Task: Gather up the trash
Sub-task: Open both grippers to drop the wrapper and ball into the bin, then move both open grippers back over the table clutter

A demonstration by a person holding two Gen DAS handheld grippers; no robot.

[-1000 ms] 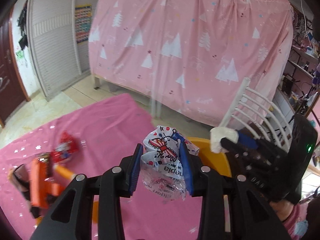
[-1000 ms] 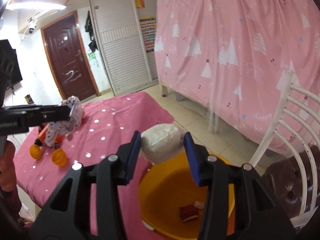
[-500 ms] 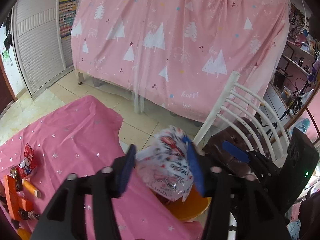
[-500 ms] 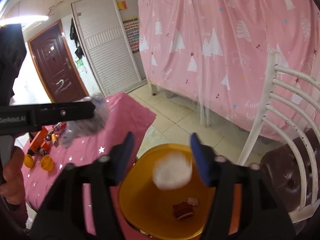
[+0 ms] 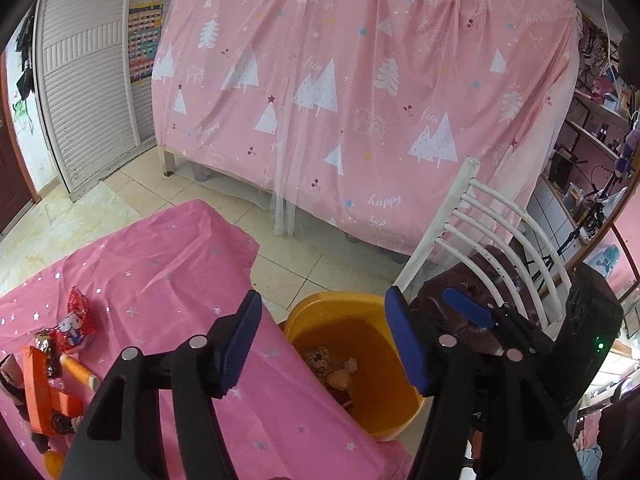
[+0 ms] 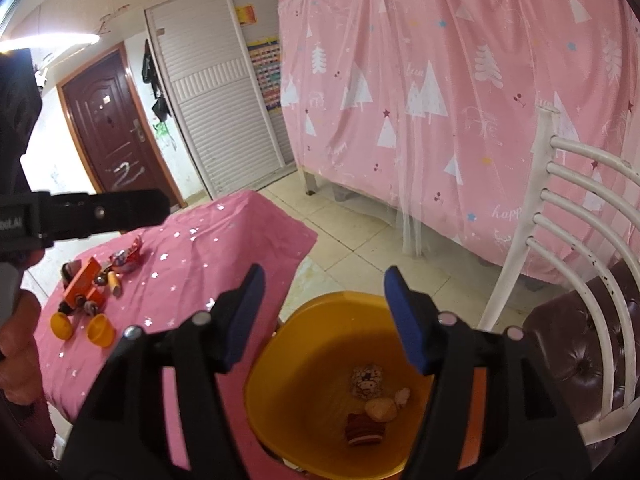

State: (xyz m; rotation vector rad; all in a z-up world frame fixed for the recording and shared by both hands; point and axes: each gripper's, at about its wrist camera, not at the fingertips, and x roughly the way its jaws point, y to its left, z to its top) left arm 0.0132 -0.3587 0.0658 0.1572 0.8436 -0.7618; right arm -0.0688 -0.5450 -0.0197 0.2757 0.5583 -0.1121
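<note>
Both grippers, left (image 5: 324,338) and right (image 6: 324,320), are hovering over the bin (image 6: 320,344), jaws apart, gripping nothing. Wrappers (image 6: 366,378) are lying inside it.

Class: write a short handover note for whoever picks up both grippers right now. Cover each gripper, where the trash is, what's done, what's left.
Left gripper: open, empty, above the bin.
Right gripper: open, empty, also over the bin.
Done: several scraps lie in the bin's bottom.
Left: red wrapper on the pink table, beside an orange toy and orange caps. Fetch the wrapper next; judge whether the rest counts as trash.
</note>
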